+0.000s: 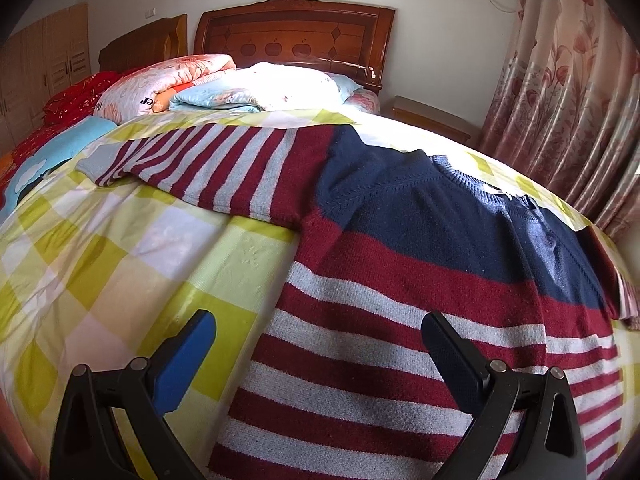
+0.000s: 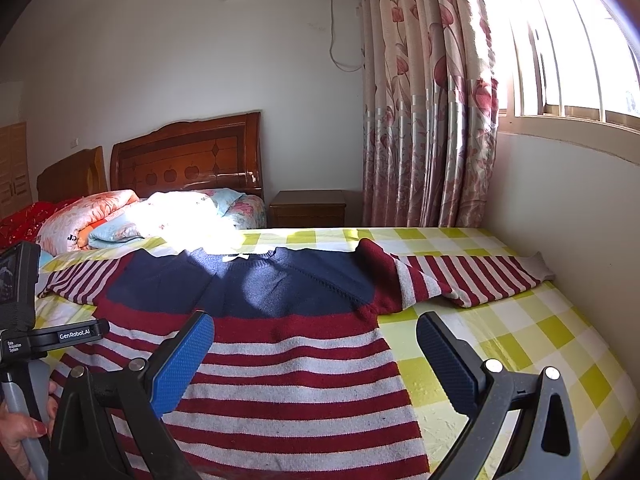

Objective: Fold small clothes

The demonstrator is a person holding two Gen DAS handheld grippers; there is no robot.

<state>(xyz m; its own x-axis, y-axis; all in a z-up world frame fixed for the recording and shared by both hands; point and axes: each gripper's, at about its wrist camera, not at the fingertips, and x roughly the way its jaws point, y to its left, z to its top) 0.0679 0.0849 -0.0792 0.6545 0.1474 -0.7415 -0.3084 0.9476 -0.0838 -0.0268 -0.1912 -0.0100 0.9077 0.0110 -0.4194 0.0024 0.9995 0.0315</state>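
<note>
both claws gape wide and hold nothing: the left gripper [image 1: 320, 336] straddles the striped sweater's [image 1: 400, 300] side edge, the right gripper [image 2: 316, 340] its other edge. the sweater lies flat on the checked bedsheet [image 2: 520, 340], sleeves spread. the left handle reads "genrobot.ai" [image 2: 74, 335], gripped by a hand [image 2: 20, 432].

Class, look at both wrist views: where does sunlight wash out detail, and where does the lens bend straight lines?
Left wrist view: sunlight blows out the white pillow by the headboard; the checked bedsheet bulges like a dome. Right wrist view: the window glares white, a bright patch hits the bedding, and the sweater lies partly in shade; the curtain curves.
</note>
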